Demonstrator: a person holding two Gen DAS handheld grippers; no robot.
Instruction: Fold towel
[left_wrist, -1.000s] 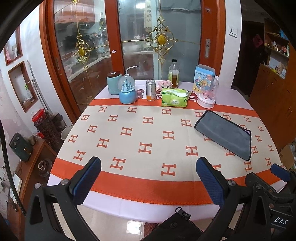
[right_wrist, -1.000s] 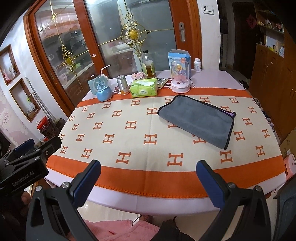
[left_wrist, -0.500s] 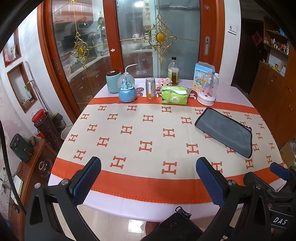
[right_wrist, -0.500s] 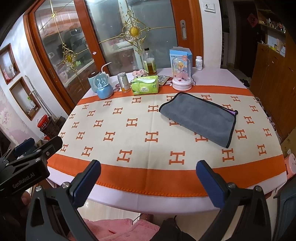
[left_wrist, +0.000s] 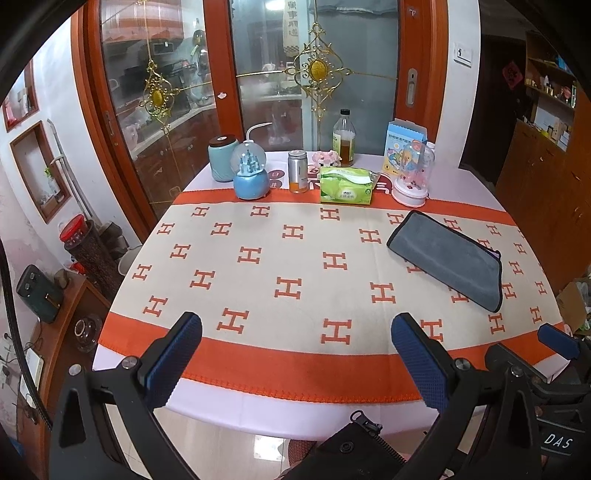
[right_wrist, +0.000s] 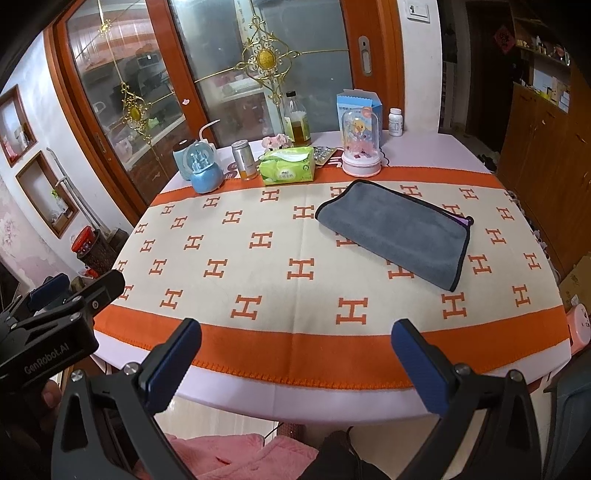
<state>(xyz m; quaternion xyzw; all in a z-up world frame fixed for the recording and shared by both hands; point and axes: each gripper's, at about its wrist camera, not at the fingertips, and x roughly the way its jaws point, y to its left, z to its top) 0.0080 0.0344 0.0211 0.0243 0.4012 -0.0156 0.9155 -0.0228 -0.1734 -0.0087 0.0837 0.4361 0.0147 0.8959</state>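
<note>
A grey towel (left_wrist: 448, 258) with black edging lies folded flat on the right part of the table; it also shows in the right wrist view (right_wrist: 395, 230). A purple corner peeks out at its far right end. My left gripper (left_wrist: 295, 354) is open and empty, held off the table's near edge, well short of the towel. My right gripper (right_wrist: 295, 358) is open and empty too, also off the near edge. Each gripper shows at the other view's lower corner.
The table wears a cream cloth (left_wrist: 291, 258) with orange H marks. Along its far edge stand a teal jar (left_wrist: 221, 157), a blue snow globe (left_wrist: 251, 177), a can (left_wrist: 297, 171), a green tissue pack (left_wrist: 347, 184), a bottle (left_wrist: 343, 138) and a pink dome toy (left_wrist: 412, 175). Glass doors behind.
Both grippers have pulled back slightly from the table, so it looks a little smaller. The towel has not moved. Both grippers stay open.
</note>
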